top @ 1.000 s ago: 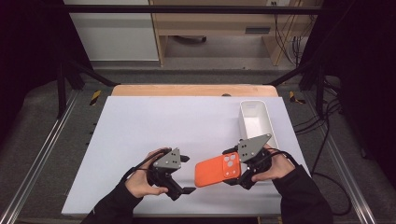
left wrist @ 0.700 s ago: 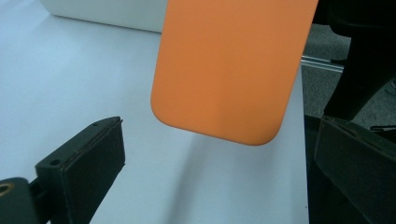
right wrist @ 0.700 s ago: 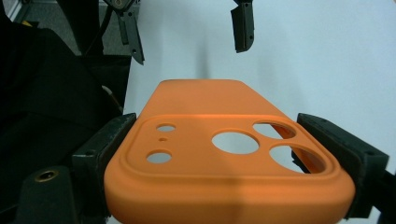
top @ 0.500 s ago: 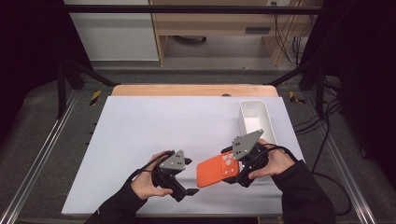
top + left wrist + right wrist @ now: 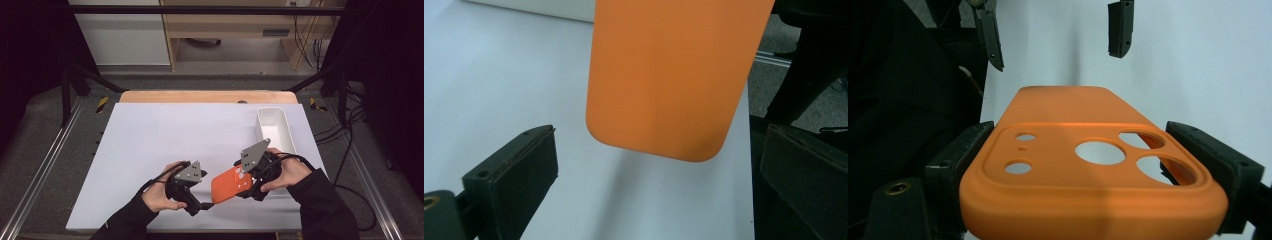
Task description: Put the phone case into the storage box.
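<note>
- The orange phone case (image 5: pixel 229 184) is held above the near right of the white counter (image 5: pixel 150 145). It looks light, thin and bendy, likely to flex.
- The right gripper (image 5: pixel 248 186) has its jaws clamped on the case's camera-hole end, across its width.
- The left gripper (image 5: pixel 659 195) stands with jaws apart around the free end; grip the side edges there.
- The case's inner side and the white bin's (image 5: pixel 276 131) contents are hidden.

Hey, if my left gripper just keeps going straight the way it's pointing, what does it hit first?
Most likely the orange phone case, held by the right gripper. The left gripper has its jaws open, with the case's plain end straight ahead between them. Depth is hard to judge, but nothing else lies in that line.
</note>
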Available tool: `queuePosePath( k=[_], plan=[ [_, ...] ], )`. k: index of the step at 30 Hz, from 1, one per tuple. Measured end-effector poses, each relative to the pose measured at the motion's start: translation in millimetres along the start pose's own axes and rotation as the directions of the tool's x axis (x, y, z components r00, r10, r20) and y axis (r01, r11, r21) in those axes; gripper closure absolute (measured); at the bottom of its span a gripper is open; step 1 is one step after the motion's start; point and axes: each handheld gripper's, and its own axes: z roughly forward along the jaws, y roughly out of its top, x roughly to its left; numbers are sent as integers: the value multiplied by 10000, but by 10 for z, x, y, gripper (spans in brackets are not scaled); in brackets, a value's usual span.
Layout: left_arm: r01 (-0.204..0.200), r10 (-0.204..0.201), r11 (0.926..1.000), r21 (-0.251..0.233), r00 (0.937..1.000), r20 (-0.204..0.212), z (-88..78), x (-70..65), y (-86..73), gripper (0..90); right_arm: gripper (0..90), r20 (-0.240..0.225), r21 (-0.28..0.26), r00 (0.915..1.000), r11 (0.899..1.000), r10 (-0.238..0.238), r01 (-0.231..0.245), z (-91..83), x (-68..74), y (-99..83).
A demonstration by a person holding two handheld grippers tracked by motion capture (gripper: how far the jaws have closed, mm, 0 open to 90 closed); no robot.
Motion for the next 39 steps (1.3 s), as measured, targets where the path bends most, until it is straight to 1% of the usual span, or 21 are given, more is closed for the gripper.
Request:
queuePosePath(
  k=[4,12,18,23,25,28,30,35,39],
  plan=[
    [-148,148,9997,188,9999,15,21,4,50,14,156,-44,103,10000,9999,-42,43,12,5,22],
    [-282,280,9985,467,9996,48,67,14,96,16,156,-54,293,9999,9995,-129,130,39,3,49],
    [-425,421,9957,829,9991,63,122,24,132,18,156,-107,476,9997,9987,-198,203,79,4,95],
    [-554,542,9932,1022,9984,149,164,17,160,20,156,-176,556,9995,9981,-267,277,121,-1,132],
    [-585,572,9920,1123,9983,149,186,14,172,20,156,-193,670,9994,9973,-287,300,138,-2,141],
    [-576,561,9914,1173,9983,165,202,14,177,23,156,-217,703,9993,9971,-291,306,153,-2,149],
    [-567,549,9894,1337,9984,166,232,16,182,25,156,-228,737,9992,9967,-333,349,165,-2,150],
    [-576,550,9877,1456,9982,222,267,14,199,25,156,-236,779,9992,9964,-314,331,188,-3,153],
    [-676,644,9860,1526,9976,259,307,1,227,25,156,-245,847,9991,9958,-333,352,203,-1,159]
  ],
)
